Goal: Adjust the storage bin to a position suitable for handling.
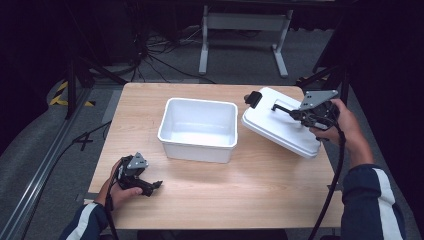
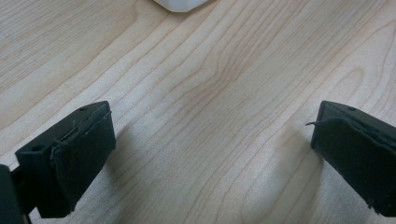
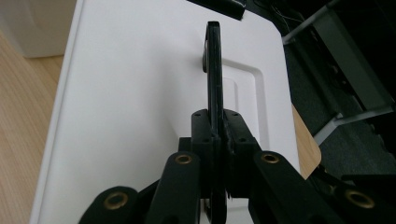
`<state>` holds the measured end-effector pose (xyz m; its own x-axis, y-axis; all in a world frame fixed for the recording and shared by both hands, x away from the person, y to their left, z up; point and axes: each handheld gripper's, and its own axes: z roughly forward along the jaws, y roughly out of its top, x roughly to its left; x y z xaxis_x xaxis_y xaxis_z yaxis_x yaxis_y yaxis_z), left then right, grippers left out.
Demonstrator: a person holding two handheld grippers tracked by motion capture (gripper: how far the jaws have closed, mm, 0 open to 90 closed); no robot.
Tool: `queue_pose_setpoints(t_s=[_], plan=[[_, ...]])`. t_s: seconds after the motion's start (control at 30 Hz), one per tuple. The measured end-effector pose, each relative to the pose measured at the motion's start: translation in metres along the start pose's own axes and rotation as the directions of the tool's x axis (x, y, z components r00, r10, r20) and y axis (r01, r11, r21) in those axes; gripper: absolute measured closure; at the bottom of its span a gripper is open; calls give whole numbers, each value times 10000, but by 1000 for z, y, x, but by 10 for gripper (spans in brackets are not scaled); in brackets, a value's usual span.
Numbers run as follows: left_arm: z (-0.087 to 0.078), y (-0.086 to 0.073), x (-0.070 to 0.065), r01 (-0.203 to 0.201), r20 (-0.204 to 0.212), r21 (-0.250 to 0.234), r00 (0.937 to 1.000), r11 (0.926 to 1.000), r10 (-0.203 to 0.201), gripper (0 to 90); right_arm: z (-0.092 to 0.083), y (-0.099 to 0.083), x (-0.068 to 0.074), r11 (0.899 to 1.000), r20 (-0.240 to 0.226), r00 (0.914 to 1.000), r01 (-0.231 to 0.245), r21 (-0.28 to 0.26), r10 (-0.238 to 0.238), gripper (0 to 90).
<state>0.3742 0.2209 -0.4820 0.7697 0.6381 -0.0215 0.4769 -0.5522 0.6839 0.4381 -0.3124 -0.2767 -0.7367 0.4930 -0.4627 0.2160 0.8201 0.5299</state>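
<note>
Evidently the right claw point(image 3: 215, 140) pinches the black handle point(image 3: 214, 70) of the white lid point(image 1: 282, 127), tilted at three o'clock of the tub point(image 1: 199, 129); next, lower it squarely on. Left claw point(image 2: 205, 154) gapes wide over the worktop point(image 1: 250, 190).

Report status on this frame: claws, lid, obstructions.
Right claw shut on thin black handle of white plastic lid, lid tilted beside open white plastic bin. Left claw open over wooden table. Nothing between lid and bin.
</note>
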Motion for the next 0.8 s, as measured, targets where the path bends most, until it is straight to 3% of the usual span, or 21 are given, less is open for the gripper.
queue_pose_setpoints(t_s=[0.8], plan=[[0, 0, 0, -5, 0, -1, 10000, 10000, 5, 3, 49, -34, 8, 9956, -458, 9969, -605, 712, 638, 850]])
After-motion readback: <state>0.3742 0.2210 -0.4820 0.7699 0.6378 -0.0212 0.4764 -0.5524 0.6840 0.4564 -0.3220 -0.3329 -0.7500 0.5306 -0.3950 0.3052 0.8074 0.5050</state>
